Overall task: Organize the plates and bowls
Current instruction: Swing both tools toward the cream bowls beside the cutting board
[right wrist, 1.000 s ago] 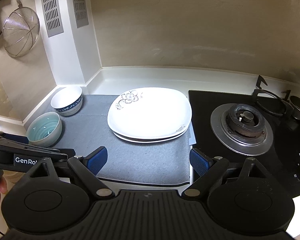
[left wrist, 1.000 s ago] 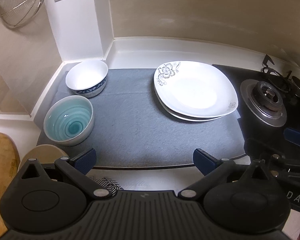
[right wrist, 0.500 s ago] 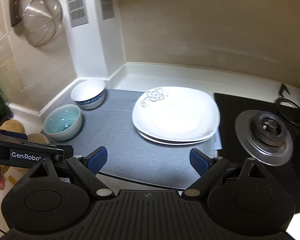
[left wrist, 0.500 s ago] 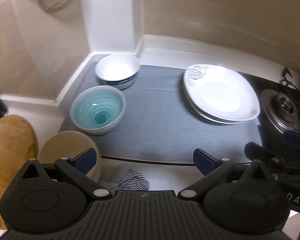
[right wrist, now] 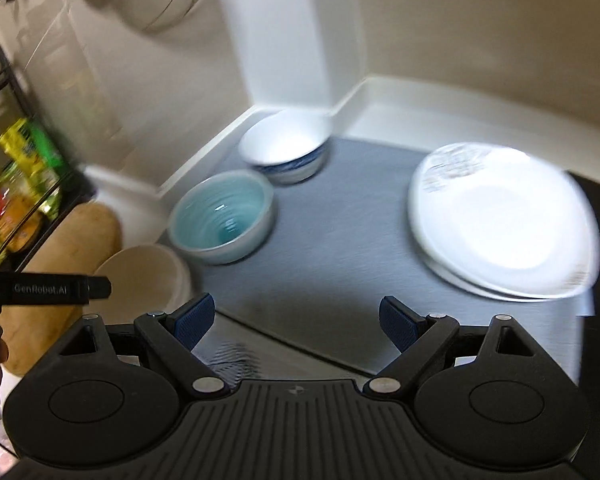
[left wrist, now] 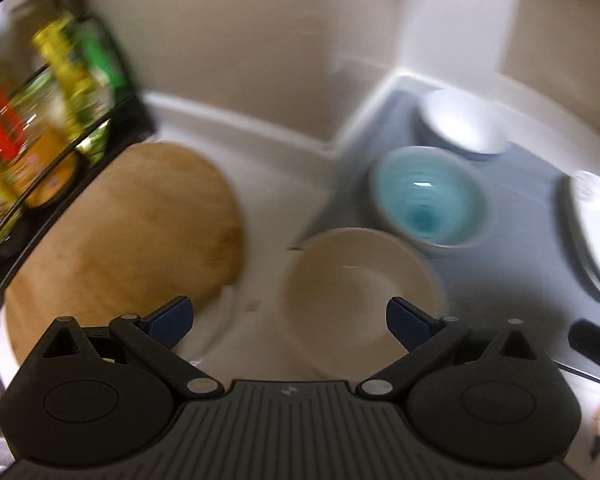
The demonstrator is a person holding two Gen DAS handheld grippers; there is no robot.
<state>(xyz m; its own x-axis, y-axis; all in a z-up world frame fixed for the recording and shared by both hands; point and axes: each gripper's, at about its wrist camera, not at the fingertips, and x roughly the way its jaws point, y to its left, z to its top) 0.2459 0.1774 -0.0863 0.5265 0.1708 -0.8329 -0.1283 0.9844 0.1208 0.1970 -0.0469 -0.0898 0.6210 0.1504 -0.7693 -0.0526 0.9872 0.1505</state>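
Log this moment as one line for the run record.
left tongs: open, empty, over cream bowl | right tongs: open, empty, over grey mat | teal bowl, white bowl, plates untouched

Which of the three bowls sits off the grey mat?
The plain cream bowl, on the white counter beside the wooden board. The turquoise-lined bowl and the blue-patterned white bowl stand on the mat.
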